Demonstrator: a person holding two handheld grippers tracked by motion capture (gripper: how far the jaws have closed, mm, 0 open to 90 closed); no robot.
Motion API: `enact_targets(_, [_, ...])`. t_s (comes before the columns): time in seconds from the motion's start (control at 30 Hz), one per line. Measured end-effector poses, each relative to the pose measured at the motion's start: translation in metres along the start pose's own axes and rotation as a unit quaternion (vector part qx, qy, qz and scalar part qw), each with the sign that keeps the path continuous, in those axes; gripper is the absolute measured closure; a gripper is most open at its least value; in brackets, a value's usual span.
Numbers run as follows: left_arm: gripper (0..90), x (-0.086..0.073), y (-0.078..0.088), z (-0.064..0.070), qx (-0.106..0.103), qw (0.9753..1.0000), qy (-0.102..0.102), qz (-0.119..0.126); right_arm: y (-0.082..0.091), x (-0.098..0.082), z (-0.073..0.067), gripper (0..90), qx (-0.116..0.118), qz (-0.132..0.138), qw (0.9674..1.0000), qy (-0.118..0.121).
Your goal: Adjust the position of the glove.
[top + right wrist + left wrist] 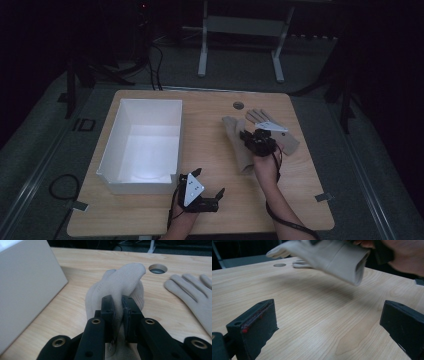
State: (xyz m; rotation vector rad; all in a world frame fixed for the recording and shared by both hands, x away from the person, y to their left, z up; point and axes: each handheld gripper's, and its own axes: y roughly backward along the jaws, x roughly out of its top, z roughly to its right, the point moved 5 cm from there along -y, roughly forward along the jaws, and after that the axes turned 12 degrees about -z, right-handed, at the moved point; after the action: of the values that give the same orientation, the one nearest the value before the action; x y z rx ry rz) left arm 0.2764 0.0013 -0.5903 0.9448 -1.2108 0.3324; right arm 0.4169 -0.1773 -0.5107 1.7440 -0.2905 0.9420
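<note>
Nearest to the person, at the front edge of the wooden table (210, 150), the left gripper (207, 186) rested low over the wood with its two black jaws spread wide apart. Nothing was between them; in the left gripper view there was only bare table surface from one jaw to the other. The grey three-cornered plate on top of this gripper pointed toward the white box (142, 145).

The white box stood on the left half of the table, just beyond the left gripper. It was open at the top and its inside looked bare.

Further in, on the right half of the table, the right gripper (118, 305) had its jaws pressed together on a beige glove (120, 282). The pads pinched a fold of the cloth near the middle of the glove, and the fingers of the glove hung forward over the jaws. In the left gripper view this glove (332, 257) was raised off the table, with its open cuff facing the camera and a soft shadow under it on the wood. The person's right hand (265, 167) held this gripper from behind.

Beyond it and to the right, a second beige glove (192, 292) lay flat on the table with its fingers spread. Near it, toward the far edge, there was a round cable hole (157, 268) in the tabletop.
</note>
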Motion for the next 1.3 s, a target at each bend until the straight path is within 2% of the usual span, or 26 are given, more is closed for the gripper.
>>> enact_targets(0.07, [1.1, 0.0, 0.0, 0.0, -0.004, 1.0, -0.001, 0.0, 0.01, -0.005, -0.001, 80.8, -0.015, 0.003, 0.9999, -0.007])
enact_targets(0.1, [1.1, 0.0, 0.0, 0.001, -0.006, 1.0, -0.001, 0.0, 0.013, -0.009, -0.001, 80.8, -0.009, 0.001, 0.9998, -0.017])
enact_targets(0.13, [1.1, 0.0, 0.0, 0.001, -0.006, 1.0, -0.001, 0.001, 0.015, -0.014, -0.002, 80.8, -0.015, -0.004, 0.9996, -0.022])
enact_targets(0.2, [1.1, 0.001, -0.001, 0.001, -0.008, 1.0, -0.002, 0.002, 0.016, -0.026, -0.003, 80.8, -0.027, -0.013, 0.9991, -0.031])
enact_targets(0.27, [1.2, 0.001, -0.002, 0.001, -0.01, 0.9999, 0.001, 0.002, 0.016, -0.033, -0.002, 80.8, -0.029, -0.017, 0.9987, -0.039])
enact_targets(0.3, [1.1, 0.001, -0.001, 0.002, -0.011, 0.9999, -0.001, 0.003, 0.013, -0.046, -0.002, 80.8, -0.033, -0.023, 0.9977, -0.054])
enact_targets(0.33, [1.1, 0.001, -0.001, 0.002, -0.011, 0.9999, -0.001, 0.003, 0.013, -0.046, -0.002, 80.8, -0.033, -0.023, 0.9977, -0.054])
enact_targets(0.37, [1.1, 0.001, -0.001, 0.003, -0.009, 0.9999, -0.004, 0.001, 0.008, -0.059, -0.001, 80.7, -0.034, -0.035, 0.9966, -0.067])
enact_targets(0.5, [1.1, 0.001, -0.001, 0.004, -0.007, 0.9999, -0.009, 0.001, -0.005, -0.078, 0.001, 80.4, -0.038, -0.058, 0.9946, -0.077])
enact_targets(0.57, [1.1, 0.001, -0.001, 0.003, -0.007, 0.9999, -0.007, 0.0, -0.008, -0.082, 0.001, 80.1, -0.038, -0.061, 0.9942, -0.08])
enact_targets(0.67, [1.1, 0.001, -0.001, 0.002, -0.009, 1.0, -0.003, -0.001, -0.017, -0.092, 0.0, 76.3, -0.03, -0.075, 0.9929, -0.088])
enact_targets(0.7, [1.1, 0.001, -0.001, 0.002, -0.01, 1.0, -0.002, 0.001, -0.022, -0.098, -0.004, 69.7, -0.013, -0.084, 0.9921, -0.092])
enact_targets(0.77, [1.1, 0.001, -0.001, 0.002, -0.01, 1.0, -0.003, 0.001, -0.022, -0.1, -0.006, 67.6, -0.015, -0.08, 0.9928, -0.088])
enact_targets(0.8, [1.1, 0.001, -0.001, 0.003, -0.008, 0.9999, -0.006, 0.0, -0.023, -0.099, -0.01, 62.9, -0.023, -0.084, 0.9942, -0.063])
enact_targets(0.9, [1.1, 0.001, -0.001, 0.003, -0.008, 0.9999, -0.007, 0.0, -0.019, -0.097, -0.011, 59.5, -0.027, -0.078, 0.9946, -0.063])
enact_targets(0.93, [1.1, 0.001, -0.001, 0.003, -0.008, 0.9999, -0.007, 0.0, -0.015, -0.093, -0.01, 52.4, -0.018, -0.069, 0.9957, -0.06])
enact_targets(0.97, [1.1, 0.001, -0.001, 0.003, -0.008, 0.9999, -0.007, 0.0, -0.015, -0.093, -0.01, 52.4, -0.018, -0.069, 0.9957, -0.06])
enact_targets(1.0, [1.1, 0.001, -0.001, 0.003, -0.008, 0.9999, -0.007, 0.0, -0.013, -0.092, -0.01, 52.4, -0.018, -0.068, 0.9964, -0.049])
enact_targets(1.03, [1.1, 0.001, -0.001, 0.002, -0.008, 1.0, -0.005, 0.0, -0.013, -0.092, -0.01, 48.8, -0.018, -0.068, 0.9964, -0.049])
enact_targets(1.07, [1.1, 0.001, -0.001, 0.002, -0.009, 1.0, -0.004, 0.0, -0.009, -0.087, -0.007, 41.7, -0.012, -0.067, 0.9971, -0.035])
enact_targets(1.1, [1.1, 0.001, -0.001, 0.002, -0.009, 1.0, -0.004, 0.0, -0.004, -0.082, -0.004, 29.6, -0.016, -0.07, 0.9965, -0.043])
enact_targets(1.13, [1.2, 0.001, -0.001, 0.002, -0.009, 1.0, -0.004, 0.0, -0.004, -0.082, -0.004, 29.6, -0.016, -0.07, 0.9965, -0.043])
enact_targets(1.17, [1.1, 0.001, -0.001, 0.003, -0.009, 1.0, -0.004, -0.001, -0.001, -0.077, 0.0, 23.6, -0.002, -0.065, 0.997, -0.041])
enact_targets(1.23, [1.1, 0.001, -0.001, 0.003, -0.008, 1.0, -0.005, 0.0, 0.001, -0.074, 0.001, 22.0, 0.003, -0.061, 0.9973, -0.04])
enact_targets(1.27, [1.1, 0.001, -0.001, 0.003, -0.008, 1.0, -0.005, 0.0, 0.003, -0.07, 0.005, 16.7, -0.001, -0.055, 0.9981, -0.026])
enact_targets(1.3, [1.1, 0.001, -0.001, 0.003, -0.008, 1.0, -0.005, 0.001, 0.004, -0.068, 0.007, 16.0, 0.007, -0.052, 0.9985, -0.015])
